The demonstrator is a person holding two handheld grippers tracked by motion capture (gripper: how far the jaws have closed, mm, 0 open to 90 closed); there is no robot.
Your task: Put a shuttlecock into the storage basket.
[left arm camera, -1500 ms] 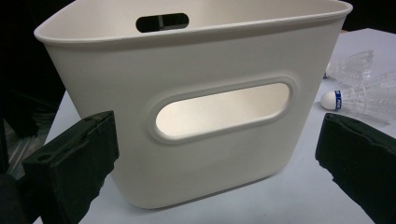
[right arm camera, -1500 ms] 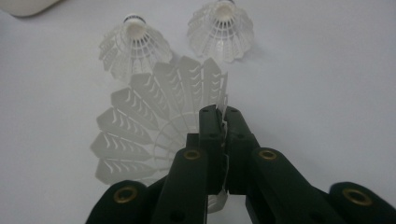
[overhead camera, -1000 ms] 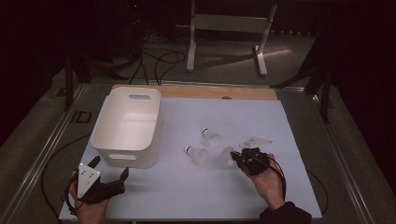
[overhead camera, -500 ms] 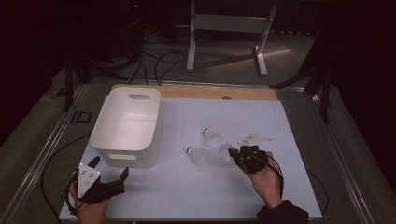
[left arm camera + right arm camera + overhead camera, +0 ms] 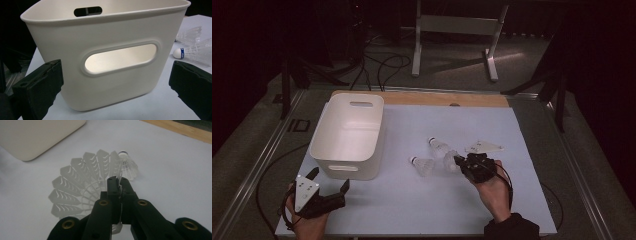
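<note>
My right gripper (image 5: 119,182) is shut on the edge of a white shuttlecock's (image 5: 82,187) feathered skirt, just above the white table (image 5: 422,200). In the high view that gripper (image 5: 458,161) sits right of centre, with the held shuttlecock (image 5: 451,161) at its tip. Two more shuttlecocks lie close by, one (image 5: 423,165) to its left and one (image 5: 439,146) just beyond it. My left gripper (image 5: 329,180) rests open at the near left. Its pads (image 5: 40,85) stand wide apart, facing the white bin's (image 5: 100,75) handle cut-out with nothing between them.
The white bin (image 5: 347,135) stands open on the left half of the table. A wooden strip (image 5: 432,98) runs along the far edge. A pale three-cornered plate (image 5: 484,147) shows just beyond my right gripper. Dark floor with cables and a metal stand lies behind.
My right gripper has shifted slightly left and away with the shuttlecock in it. The left gripper and the other two shuttlecocks have stayed put.
</note>
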